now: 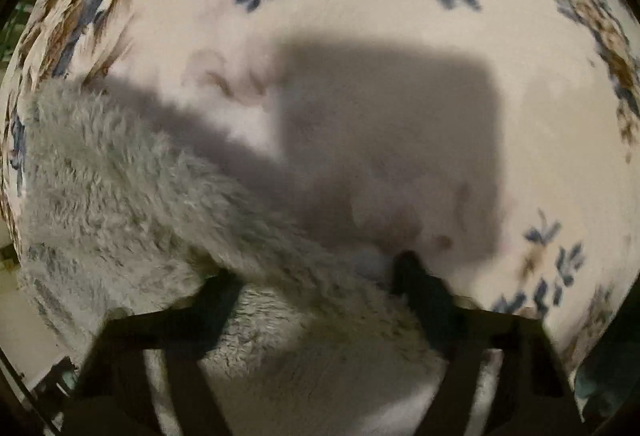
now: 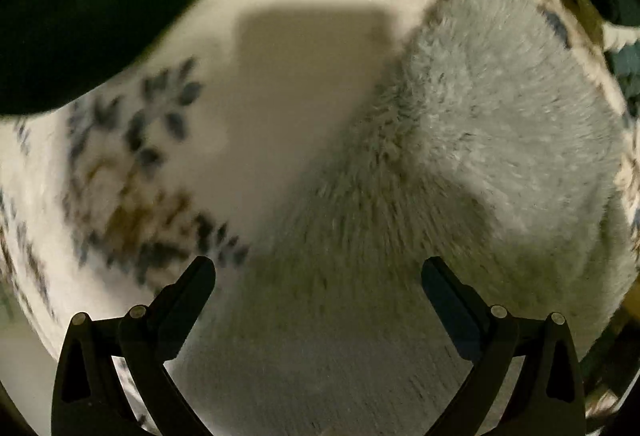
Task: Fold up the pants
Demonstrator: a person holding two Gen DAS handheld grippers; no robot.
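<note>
The pants (image 1: 132, 195) are pale grey-white and fluffy. In the left wrist view they lie at the left and bottom on the floral bed cover (image 1: 360, 7). My left gripper (image 1: 316, 272) has its fingers wide apart, and the fleece lies over and between them; the left fingertip is hidden under the fabric. In the right wrist view the pants (image 2: 500, 139) fill the right and bottom. My right gripper (image 2: 318, 272) is open just above the fleece, with the fabric below and between its fingers.
The cream bed cover with blue and brown flowers (image 2: 132, 171) spreads under the pants. Its edge drops into a dark area (image 2: 80, 7) at the upper left of the right wrist view. Square shadows of the grippers fall on the cover (image 1: 392, 139).
</note>
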